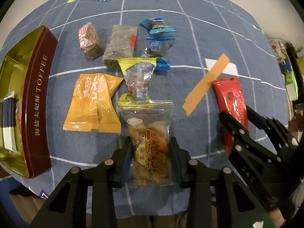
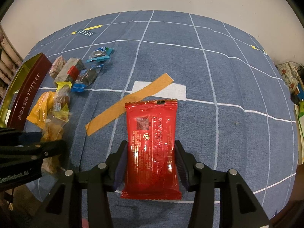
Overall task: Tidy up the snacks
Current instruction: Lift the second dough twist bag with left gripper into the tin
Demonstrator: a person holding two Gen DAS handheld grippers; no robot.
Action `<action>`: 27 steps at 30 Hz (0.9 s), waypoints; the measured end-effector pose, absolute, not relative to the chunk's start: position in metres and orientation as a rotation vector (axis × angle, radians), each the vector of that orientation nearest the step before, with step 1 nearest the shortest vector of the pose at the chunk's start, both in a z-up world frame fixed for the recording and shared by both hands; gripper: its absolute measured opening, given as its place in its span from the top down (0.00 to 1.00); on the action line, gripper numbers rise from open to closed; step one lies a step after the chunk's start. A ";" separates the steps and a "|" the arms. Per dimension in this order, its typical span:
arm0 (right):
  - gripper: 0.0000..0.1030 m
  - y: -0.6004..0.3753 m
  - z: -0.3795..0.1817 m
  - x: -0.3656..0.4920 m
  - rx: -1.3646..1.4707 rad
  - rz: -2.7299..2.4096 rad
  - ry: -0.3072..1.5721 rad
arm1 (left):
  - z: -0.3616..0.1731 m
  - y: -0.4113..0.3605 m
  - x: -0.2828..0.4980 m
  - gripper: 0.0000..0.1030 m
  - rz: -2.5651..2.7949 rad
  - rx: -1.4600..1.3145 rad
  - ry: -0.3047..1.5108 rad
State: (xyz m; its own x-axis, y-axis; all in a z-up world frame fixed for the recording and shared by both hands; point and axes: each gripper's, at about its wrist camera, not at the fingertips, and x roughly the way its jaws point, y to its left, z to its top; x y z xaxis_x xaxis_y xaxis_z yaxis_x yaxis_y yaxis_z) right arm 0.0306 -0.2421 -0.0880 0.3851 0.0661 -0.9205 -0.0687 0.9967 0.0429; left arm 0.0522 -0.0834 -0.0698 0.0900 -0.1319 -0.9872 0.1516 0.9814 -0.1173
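Note:
My left gripper (image 1: 151,148) is shut on a clear snack packet with orange lettering (image 1: 150,142), its fingers pressing both sides. My right gripper (image 2: 151,152) is shut on a red packet (image 2: 152,144) lying on the blue cloth; it also shows in the left wrist view (image 1: 230,98). Loose snacks lie ahead of the left gripper: an orange packet (image 1: 93,106), a yellow-ended clear candy (image 1: 137,79), a grey bar (image 1: 120,44), a pink-wrapped block (image 1: 89,39) and blue-wrapped candies (image 1: 157,38). A maroon toffee tin (image 1: 36,102) stands open at the left.
A strip of tan tape (image 2: 129,102) lies over a white patch (image 2: 176,92) on the blue gridded cloth (image 2: 228,76). Clutter sits off the table's right edge (image 2: 290,79). The tin holds a blue-and-white packet (image 1: 8,121).

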 end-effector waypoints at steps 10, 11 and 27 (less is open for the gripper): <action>0.51 -0.241 -0.088 0.031 -0.021 0.079 1.172 | -0.041 -0.076 0.032 0.67 -0.276 0.026 1.433; 0.51 -0.240 -0.088 0.031 -0.024 0.078 1.171 | -0.038 -0.074 0.031 0.67 -0.278 0.025 1.428; 0.50 -0.237 -0.088 0.031 -0.049 0.073 1.171 | 0.007 -0.034 0.053 0.67 -0.233 -0.022 1.335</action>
